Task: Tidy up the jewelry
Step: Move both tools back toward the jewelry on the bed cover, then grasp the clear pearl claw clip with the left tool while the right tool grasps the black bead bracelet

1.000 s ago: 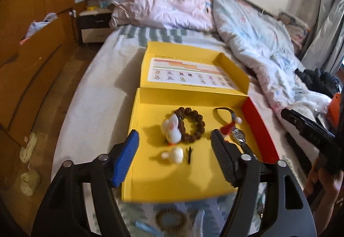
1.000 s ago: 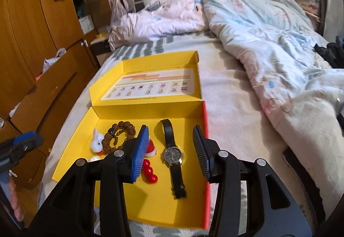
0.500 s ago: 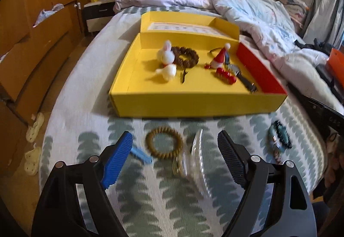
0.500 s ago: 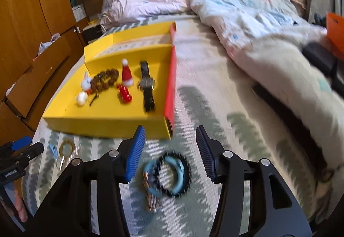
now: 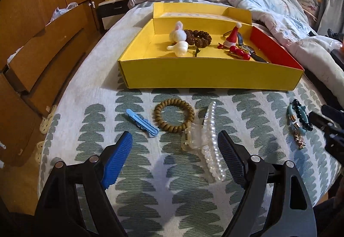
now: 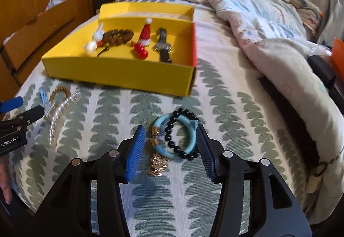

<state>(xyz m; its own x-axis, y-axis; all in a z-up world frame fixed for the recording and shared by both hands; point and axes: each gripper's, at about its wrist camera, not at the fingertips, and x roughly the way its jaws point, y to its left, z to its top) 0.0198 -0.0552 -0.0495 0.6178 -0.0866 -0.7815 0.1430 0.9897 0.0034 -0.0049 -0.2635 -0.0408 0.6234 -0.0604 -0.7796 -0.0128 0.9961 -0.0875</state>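
Both grippers have come down from over the yellow box [image 5: 210, 74] to the loose pieces: left gripper [image 5: 175, 156] released around the pearl hair claw [image 5: 209, 144], right gripper [image 6: 169, 149] unclenched around the blue bangle [image 6: 190, 140], so picking starts.

Left tool [image 5: 175, 154] tilted downward, jaws wide apart — right tool [image 6: 169, 151] likewise, narrower gap

Left gripper [image 5: 175, 155] pulled back from over the yellow box [image 5: 210, 74] and dropped low; box now in the upper half of the frame. Between the wide-open pads now: pearl hair claw [image 5: 207, 140], with spiral hair tie [image 5: 174, 115] and blue clip [image 5: 143, 123] just above.

Right gripper [image 6: 169, 151] likewise off the box, now bracketing the blue bangle [image 6: 190, 129] and black bead bracelet [image 6: 172, 135] at lower centre. Jaws slightly wider than before, pads not pressing.
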